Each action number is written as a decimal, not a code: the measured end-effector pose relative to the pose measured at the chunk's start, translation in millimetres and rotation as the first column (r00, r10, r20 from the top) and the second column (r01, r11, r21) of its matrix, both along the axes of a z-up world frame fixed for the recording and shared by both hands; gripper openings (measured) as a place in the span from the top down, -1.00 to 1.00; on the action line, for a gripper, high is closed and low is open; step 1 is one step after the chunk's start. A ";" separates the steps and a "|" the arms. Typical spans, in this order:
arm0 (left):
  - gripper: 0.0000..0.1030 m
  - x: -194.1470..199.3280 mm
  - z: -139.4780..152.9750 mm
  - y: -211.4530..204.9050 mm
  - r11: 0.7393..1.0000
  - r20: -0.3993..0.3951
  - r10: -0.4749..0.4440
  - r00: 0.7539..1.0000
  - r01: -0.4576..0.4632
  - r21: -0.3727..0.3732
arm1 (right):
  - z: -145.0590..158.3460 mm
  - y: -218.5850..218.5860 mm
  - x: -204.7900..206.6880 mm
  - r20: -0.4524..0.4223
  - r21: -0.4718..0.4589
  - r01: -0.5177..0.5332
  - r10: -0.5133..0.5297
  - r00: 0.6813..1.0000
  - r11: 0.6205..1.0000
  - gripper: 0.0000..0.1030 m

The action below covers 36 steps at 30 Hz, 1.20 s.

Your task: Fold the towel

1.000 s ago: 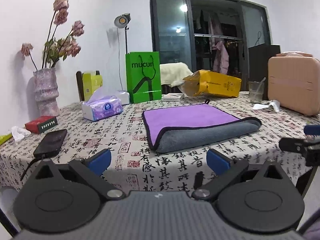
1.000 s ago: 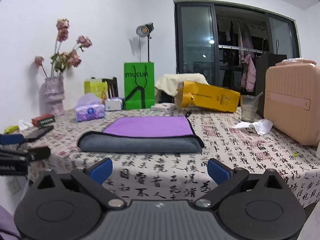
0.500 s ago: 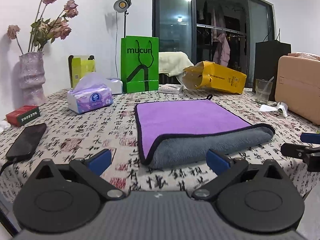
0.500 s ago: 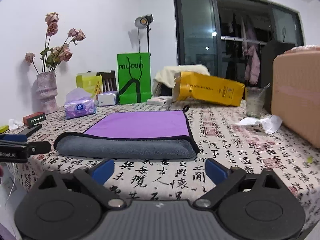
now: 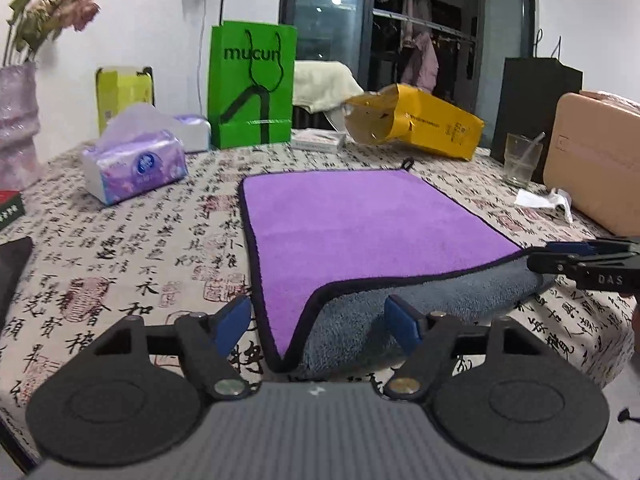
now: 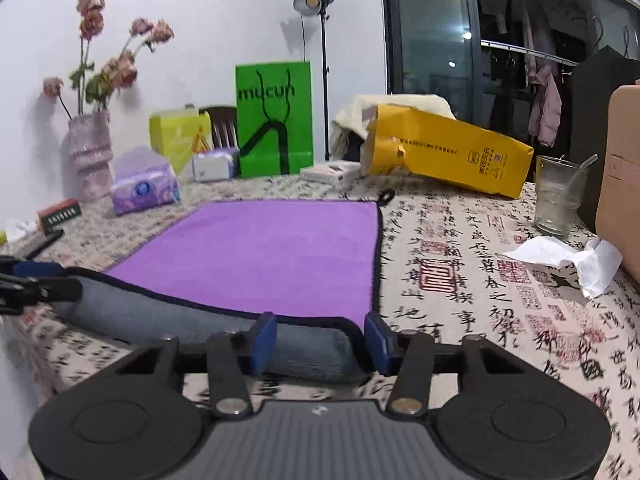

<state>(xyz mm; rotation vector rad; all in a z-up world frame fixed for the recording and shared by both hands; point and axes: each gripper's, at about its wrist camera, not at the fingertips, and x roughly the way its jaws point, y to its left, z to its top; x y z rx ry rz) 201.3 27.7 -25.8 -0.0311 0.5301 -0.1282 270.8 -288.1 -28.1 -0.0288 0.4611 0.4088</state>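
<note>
Fold towel, approach to the near corners. The towel (image 5: 360, 224) lay flat on the patterned surface (image 5: 120, 248), purple face up, with its near edge turned over in a soft roll that showed the grey underside. The left gripper (image 5: 318, 320) stood at the near left corner, its jaws spread and empty, the pointed purple corner lying between them. The right gripper (image 6: 320, 338) stood at the near right corner, its jaws likewise spread and holding nothing, the grey roll just ahead of the blue fingertips (image 6: 264, 340).

The step in hand appeared to be seizing both near corners for the next fold. To do it well, each gripper would need to advance low until the black hem sat well between the jaws, then close on every layer of the roll, not the top one alone. Both corners would best be lifted together and carried evenly toward the far hem, where the hanging loop (image 6: 386, 196) lay. Uneven travel would likely skew the fold. The glass (image 6: 560, 196) and crumpled tissue (image 6: 568, 258) stood well apart on the right.
</note>
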 end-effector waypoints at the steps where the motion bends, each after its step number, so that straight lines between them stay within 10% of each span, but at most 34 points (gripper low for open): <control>1: -0.31 1.5 -1.0 0.9 1.000 -0.014 -0.009 1.000 0.009 -0.005 | -1.0 -1.0 4.7 -0.009 -0.005 -0.008 0.008 1.000 1.000 0.13; 4: 0.43 5.4 -3.1 4.4 0.999 -0.069 -0.042 0.997 0.040 -0.033 | -3.8 -3.9 14.4 -0.042 -0.002 -0.031 0.031 0.999 1.000 0.26; 8: 0.85 5.1 -1.6 6.7 0.999 -0.072 -0.048 0.996 0.046 -0.025 | -4.8 -6.5 16.3 -0.068 -0.009 -0.088 0.087 0.994 0.996 0.64; 36: 0.89 130.4 42.8 12.4 0.996 0.008 -0.025 1.000 0.024 0.083 | 22.8 12.7 117.6 0.011 -0.132 -0.128 0.130 0.991 0.983 0.90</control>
